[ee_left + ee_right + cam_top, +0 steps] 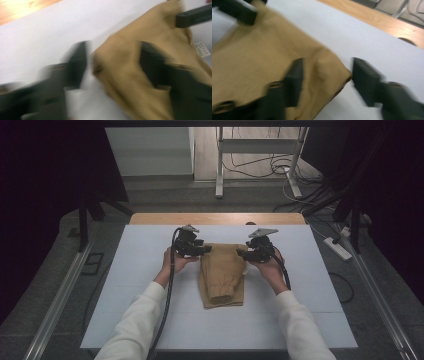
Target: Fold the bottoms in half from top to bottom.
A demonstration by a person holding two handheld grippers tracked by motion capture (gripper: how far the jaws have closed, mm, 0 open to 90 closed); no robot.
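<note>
Both grippers are standing open as I'm hovering them over the far corners of the folded tan trousers, which are lying mid-table on the white board: left gripper straddling one corner, right gripper straddling the other, neither pinching cloth.

White board lies bare around the folded tan garment, the sole obstacle.

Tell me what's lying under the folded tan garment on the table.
The tan garment lies flat on a white board that covers the wooden table. A white label sticks out at one edge. Anything between its folded layers is covered.
</note>
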